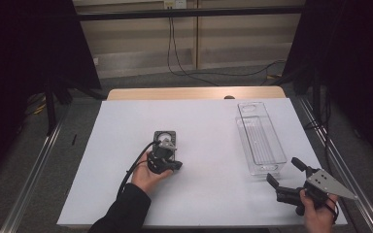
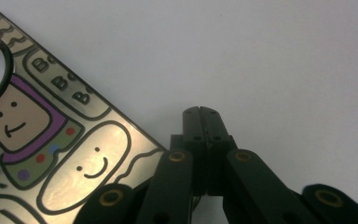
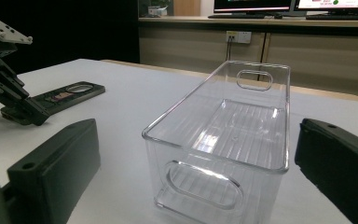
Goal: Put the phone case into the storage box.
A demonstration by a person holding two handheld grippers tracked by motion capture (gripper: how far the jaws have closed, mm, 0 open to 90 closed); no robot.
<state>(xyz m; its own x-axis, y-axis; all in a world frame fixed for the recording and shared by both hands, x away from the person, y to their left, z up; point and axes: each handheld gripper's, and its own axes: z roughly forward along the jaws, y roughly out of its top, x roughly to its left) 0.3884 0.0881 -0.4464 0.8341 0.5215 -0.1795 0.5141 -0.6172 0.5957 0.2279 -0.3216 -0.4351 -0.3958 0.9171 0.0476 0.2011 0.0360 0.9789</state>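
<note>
So the thing being worked on is a flat dark card-like plate lying on the white table, a bit left of the middle. Up close in the left gripper view it's got a shiny, almost mirror-like face covered in cartoon doodles: blobby outlined shapes with little smiley faces, one framed in purple with coloured dots, some bubble lettering I can't really read, and a round cutout near one end. From the right gripper view it just looks like a thin black slab, hard to say more at that angle.

The left gripper sits right at the plate's edge with its fingers pressed together and nothing between them. The right gripper has its fingers spread wide, sitting just in front of the near end of a clear plastic bin over on the right side of the table.
</note>
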